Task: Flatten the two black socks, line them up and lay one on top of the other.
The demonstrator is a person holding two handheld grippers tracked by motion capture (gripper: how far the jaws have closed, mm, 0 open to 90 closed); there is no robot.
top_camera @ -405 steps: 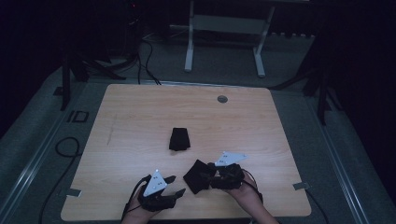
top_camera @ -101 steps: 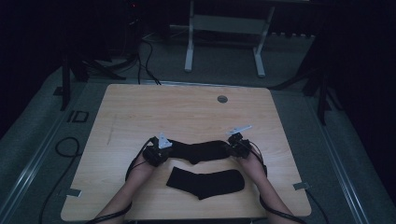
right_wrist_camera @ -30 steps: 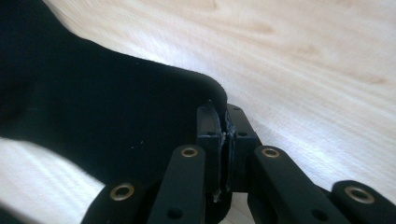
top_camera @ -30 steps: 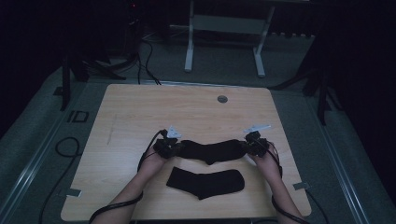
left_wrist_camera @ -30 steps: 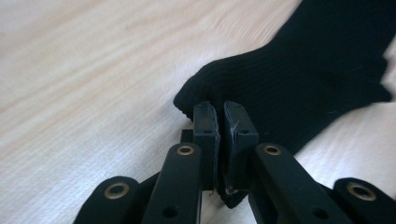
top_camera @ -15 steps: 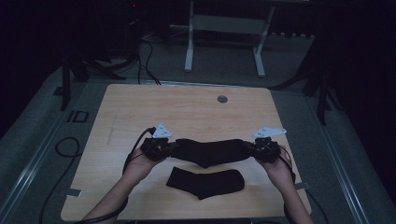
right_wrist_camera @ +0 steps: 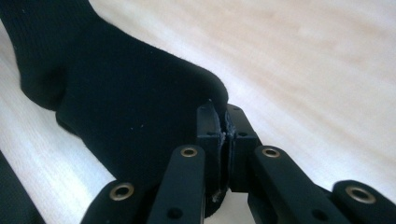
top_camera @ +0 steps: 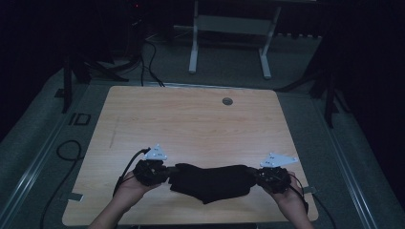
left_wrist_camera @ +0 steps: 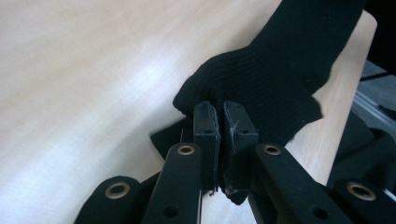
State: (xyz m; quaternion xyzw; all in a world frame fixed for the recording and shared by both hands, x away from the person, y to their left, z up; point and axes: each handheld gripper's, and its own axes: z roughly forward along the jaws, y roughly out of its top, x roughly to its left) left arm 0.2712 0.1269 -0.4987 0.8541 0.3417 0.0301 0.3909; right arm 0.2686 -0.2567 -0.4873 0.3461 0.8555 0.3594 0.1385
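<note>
We have the black sock [top_camera: 210,180] stretched low over the table's [top_camera: 191,124] near edge, left gripper [top_camera: 162,172] and right gripper [top_camera: 257,175] each clamped tight on an end; soft, limp knit, probably two layers

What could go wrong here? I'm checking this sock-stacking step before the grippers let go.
The black knit sock is pinched only at its edges by the left gripper and right gripper, so a thin hold could slip. It sits near the wooden table's front edge and might slide off.
</note>
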